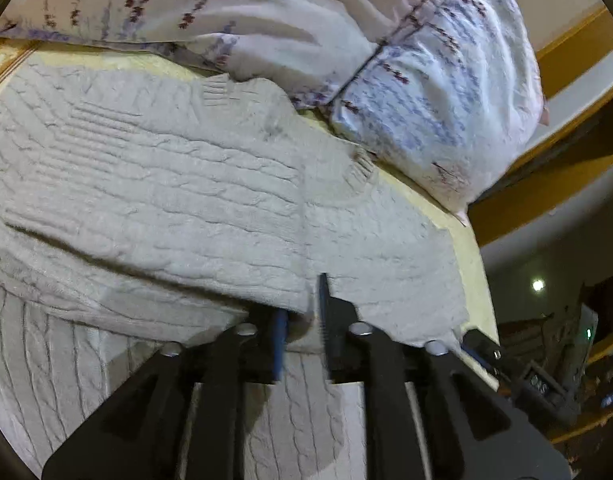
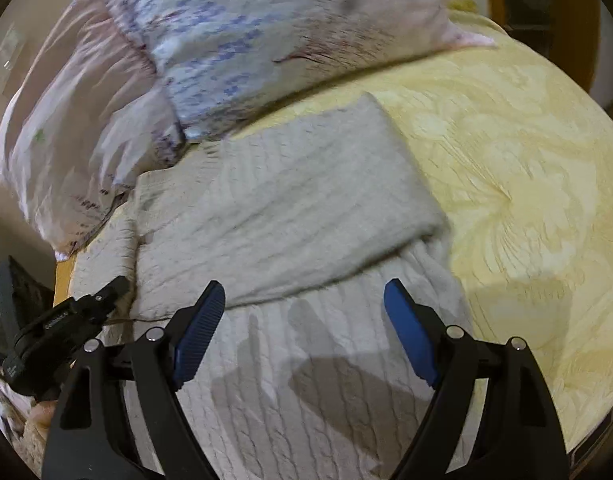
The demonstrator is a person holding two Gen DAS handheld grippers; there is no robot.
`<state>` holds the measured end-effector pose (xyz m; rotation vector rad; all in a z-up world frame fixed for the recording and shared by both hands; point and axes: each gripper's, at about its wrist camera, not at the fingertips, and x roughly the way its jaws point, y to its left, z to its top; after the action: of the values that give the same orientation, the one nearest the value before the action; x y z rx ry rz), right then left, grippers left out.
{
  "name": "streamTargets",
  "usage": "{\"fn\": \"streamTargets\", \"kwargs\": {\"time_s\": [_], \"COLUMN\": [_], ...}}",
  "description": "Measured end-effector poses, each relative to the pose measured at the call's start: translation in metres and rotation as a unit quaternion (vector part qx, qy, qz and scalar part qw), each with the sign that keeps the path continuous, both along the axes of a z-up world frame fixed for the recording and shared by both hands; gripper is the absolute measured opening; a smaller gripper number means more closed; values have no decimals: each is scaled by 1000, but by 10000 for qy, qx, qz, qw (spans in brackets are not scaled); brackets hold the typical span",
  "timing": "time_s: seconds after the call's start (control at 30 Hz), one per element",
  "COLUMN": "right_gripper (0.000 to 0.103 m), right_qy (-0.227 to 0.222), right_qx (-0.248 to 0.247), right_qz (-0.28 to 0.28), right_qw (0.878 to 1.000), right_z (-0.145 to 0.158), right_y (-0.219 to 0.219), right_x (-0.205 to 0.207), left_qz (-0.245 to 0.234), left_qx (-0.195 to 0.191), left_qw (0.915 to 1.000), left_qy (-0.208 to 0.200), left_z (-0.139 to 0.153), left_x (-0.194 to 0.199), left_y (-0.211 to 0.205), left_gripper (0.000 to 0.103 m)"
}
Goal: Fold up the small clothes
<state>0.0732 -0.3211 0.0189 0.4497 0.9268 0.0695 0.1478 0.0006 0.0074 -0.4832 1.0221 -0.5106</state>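
Left fingers [image 1: 280,344] slightly parted at the sweater [image 1: 178,200] fold edge, not pinching; right gripper [image 2: 304,332] spread wide, empty.
Soft, floppy knit: you should pinch doubled edges, since single layers will sag.

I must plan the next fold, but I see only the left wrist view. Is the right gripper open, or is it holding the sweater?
Observer: The right gripper is wide open and holds nothing. The knitted sweater lies under it.
Operator: Is the folded-over part neat?
Observer: Yes, the folded-over part forms a flat rectangle with a fairly straight right edge.
Operator: Is there free bed to its right?
Observer: Yes, the yellow bedspread is bare there. The floral pillows lie only behind.
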Motion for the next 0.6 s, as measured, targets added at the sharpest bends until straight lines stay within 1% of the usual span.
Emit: {"fn": "streamTargets", "kwargs": {"time_s": [0.03, 0.07, 0.1, 0.13, 0.17, 0.2, 0.23, 0.27, 0.3, 0.33, 0.37, 0.43, 0.53, 0.57, 0.6], "right_gripper": [82, 81, 80, 77, 74, 72, 68, 64, 62, 59, 58, 57, 57, 57, 57], "right_qy": [-93, -195, -293, -396, -526, -684, -771, -889, -978, -1077, -1138, -1219, -1242, -1237, -1212], "right_qx": [-40, -80, -119, -167, -228, -334, -416, -548, -654, -790, -898, -1149, -1698, -1964, -2169], "right_qz": [182, 384, 586, 805, 1070, 1427, 1640, 1959, 2218, 2520, 2707, 3028, 3473, 3601, 3676], "right_qw": [9998, 9990, 9978, 9958, 9926, 9868, 9826, 9750, 9680, 9585, 9517, 9382, 9139, 9036, 8962], "right_z": [6, 12, 18, 23, 30, 37, 41, 46, 49, 52, 53, 52, 44, 39, 34], "right_y": [9, 19, 30, 42, 57, 78, 91, 112, 130, 153, 168, 198, 241, 256, 265], "right_x": [5, 9, 14, 17, 21, 26, 28, 31, 33, 35, 37, 38, 38, 37, 37], "left_qz": [-62, -105, -106, -93, -59, 18, 197, 388, 615, 790, 934, 1216, 1444, 1469, 1476], "left_qx": [-22, -25, 14, 83, 163, 273, 453, 657, 928, 1152, 1327, 1592, 1786, 1807, 1827], "left_qw": [10000, 9999, 9997, 9993, 9989, 9981, 9967, 9947, 9915, 9882, 9850, 9789, 9732, 9725, 9720], "left_qy": [-23, -87, -223, -338, -447, -544, -642, -689, -679, -633, -580, -399, -144, -99, -57], "left_z": [4, 10, 20, 26, 33, 38, 43, 45, 46, 44, 41, 33, 22, 18, 15], "left_x": [-3, -6, -13, -21, -25, -31, -38, -45, -46, -49, -53, -58, -64, -65, -69], "left_y": [2, 3, 9, 17, 24, 34, 50, 64, 77, 87, 99, 123, 145, 148, 153], "left_gripper": [52, 60, 71, 75, 75, 75, 75, 75, 75, 75, 75, 75, 75, 75, 75]}}
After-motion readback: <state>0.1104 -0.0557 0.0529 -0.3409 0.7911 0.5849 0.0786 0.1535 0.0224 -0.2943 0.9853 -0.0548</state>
